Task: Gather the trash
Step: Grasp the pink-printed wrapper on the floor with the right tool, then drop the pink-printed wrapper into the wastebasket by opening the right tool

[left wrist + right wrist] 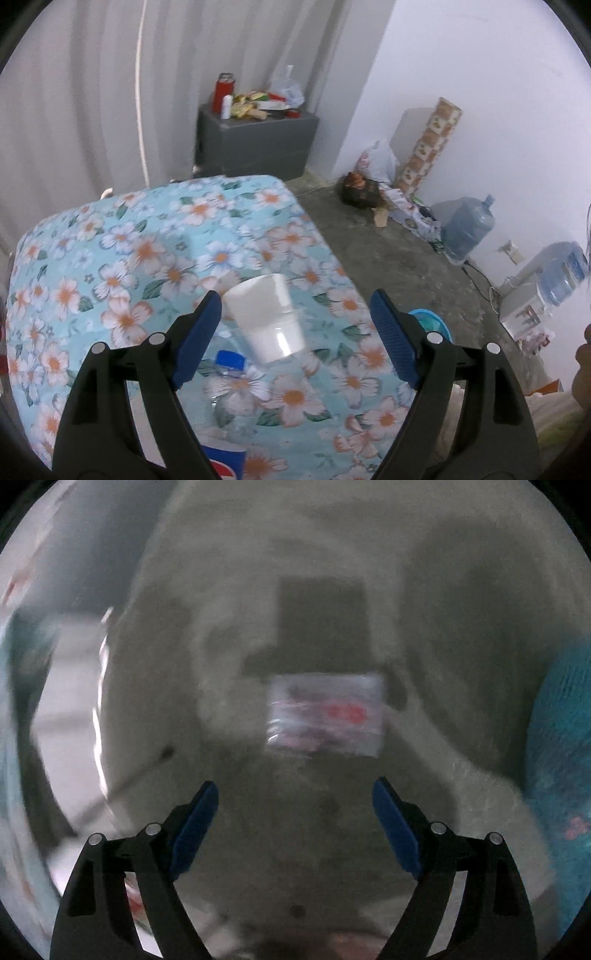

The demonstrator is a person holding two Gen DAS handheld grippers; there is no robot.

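The bench (122,236) under its flowered cloth carries a clear bottle (229,391) and a white cup (266,317), neither collected yet. The left gripper (295,306) hangs spread around the cup without pressing it. The right gripper (295,794), empty and wide, points at a plastic wrapper (325,716) on the floor (461,646).

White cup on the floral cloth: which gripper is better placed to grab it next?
Left. The left gripper is open with the white cup lying between its fingers. The right gripper faces a plastic wrapper on the floor.
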